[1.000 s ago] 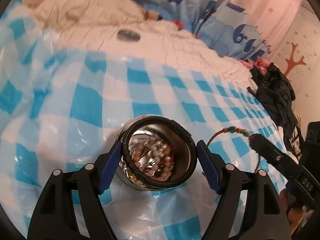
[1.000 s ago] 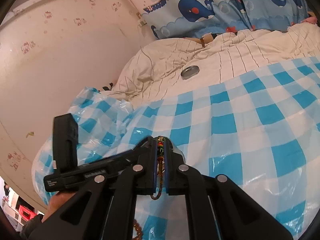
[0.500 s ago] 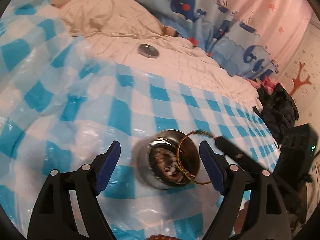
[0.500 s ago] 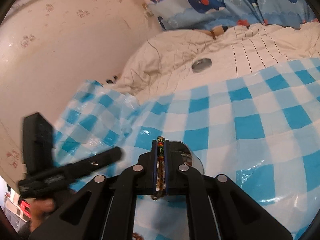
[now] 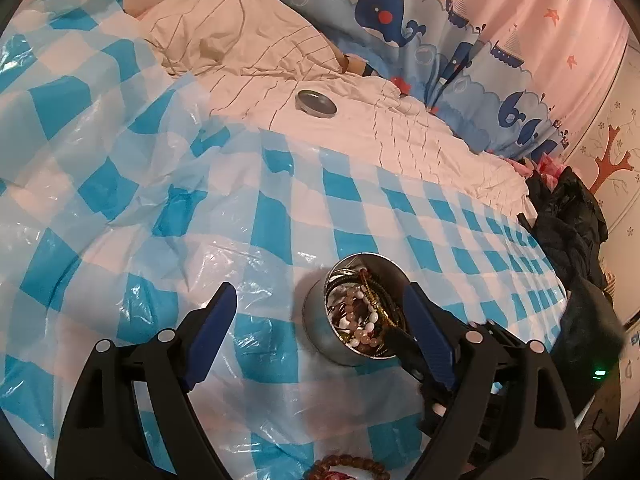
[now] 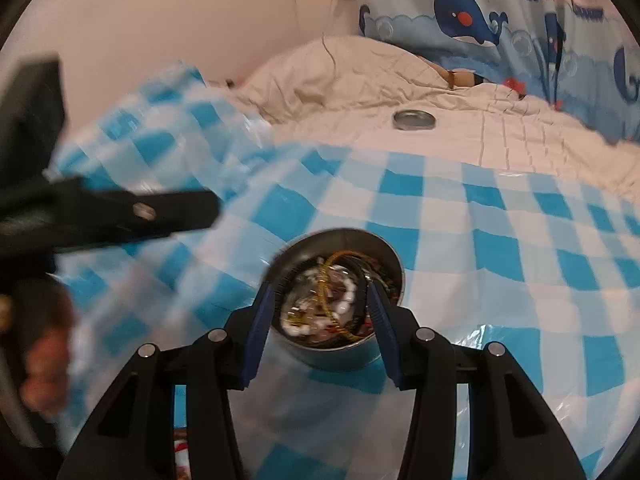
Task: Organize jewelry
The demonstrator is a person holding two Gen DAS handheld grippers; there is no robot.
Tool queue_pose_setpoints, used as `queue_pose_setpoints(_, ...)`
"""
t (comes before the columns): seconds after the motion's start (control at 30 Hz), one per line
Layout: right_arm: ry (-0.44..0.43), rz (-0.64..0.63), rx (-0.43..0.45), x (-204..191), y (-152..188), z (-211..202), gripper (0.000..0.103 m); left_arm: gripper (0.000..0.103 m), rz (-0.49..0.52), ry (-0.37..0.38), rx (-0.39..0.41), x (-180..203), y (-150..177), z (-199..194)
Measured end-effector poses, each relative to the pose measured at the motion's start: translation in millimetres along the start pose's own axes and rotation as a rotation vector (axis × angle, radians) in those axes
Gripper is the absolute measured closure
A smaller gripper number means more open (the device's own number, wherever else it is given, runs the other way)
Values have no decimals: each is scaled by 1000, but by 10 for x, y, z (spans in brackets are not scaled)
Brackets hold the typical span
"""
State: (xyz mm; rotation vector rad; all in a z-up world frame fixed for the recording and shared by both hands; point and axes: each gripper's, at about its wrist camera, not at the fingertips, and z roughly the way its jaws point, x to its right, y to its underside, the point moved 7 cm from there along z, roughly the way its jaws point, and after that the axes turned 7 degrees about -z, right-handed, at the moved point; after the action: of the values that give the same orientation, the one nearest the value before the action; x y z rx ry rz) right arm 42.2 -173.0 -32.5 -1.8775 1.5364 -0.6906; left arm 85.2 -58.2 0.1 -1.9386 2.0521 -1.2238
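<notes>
A round metal tin (image 5: 352,320) stands open on a blue-and-white checked plastic sheet (image 5: 280,220) spread over a bed. Its wall is plain, dull silver and its rim is thin and bright. It is packed with jewelry (image 5: 362,312): a string of white and pink beads, a thin gold-coloured bangle lying across them, and a dark corded band curled against the inner wall. In the right wrist view the same heap (image 6: 332,300) looks tangled, with the white beads at the lower left, gold wire looping over the top, and the dark band along the right side.

The left gripper (image 5: 324,328) has its jaws spread wide, with nothing between them; the tin sits just beside its right finger, inside the gap. The right gripper (image 6: 320,312) is also parted, at a middling width, with nothing held; its blue pads (image 6: 260,320) flank the near side of the tin. I cannot tell whether the pads touch the rim.

A brown wooden bead bracelet (image 5: 348,466) lies on the sheet at the lower edge of the left view, apart from the tin. The tin's flat lid (image 5: 316,102) rests well away on the cream quilt (image 5: 360,120), near a whale-print curtain (image 5: 400,12).
</notes>
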Motion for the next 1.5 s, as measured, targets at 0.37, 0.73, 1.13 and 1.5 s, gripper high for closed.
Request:
queue_pose_setpoints(0.37, 0, 40, 66, 65, 166, -523, 36, 20, 147, -118, 42, 92, 129, -125)
queue_pose_setpoints(0.73, -58, 154, -10, -10, 619, -639, 30, 13, 249, -238, 121, 150, 226, -355)
queue_pose_setpoints(1.13, -71, 120, -39, -141, 672, -547, 28, 9, 293, -293, 132, 116, 241, -384)
queue_pose_setpoints(1.5, -51, 168, -55, -43, 682, -599, 23, 8, 290, -310, 93, 65, 303, -324)
